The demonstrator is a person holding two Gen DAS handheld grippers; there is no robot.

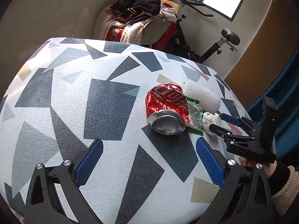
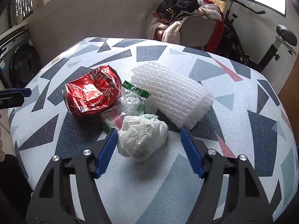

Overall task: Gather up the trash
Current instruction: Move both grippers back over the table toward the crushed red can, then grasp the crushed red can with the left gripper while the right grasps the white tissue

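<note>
Crumpled white bag (image 2: 143,140) on the table (image 2: 243,130), dead ahead between the right gripper (image 2: 148,141) pads — left pad at its edge, right apart, unpinched — left gripper (image 1: 149,149) wide, empty, farther off beside the can (image 1: 166,110).

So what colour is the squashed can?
The can is red with white writing and a silver end; the colour shows best in the right wrist view.
</note>
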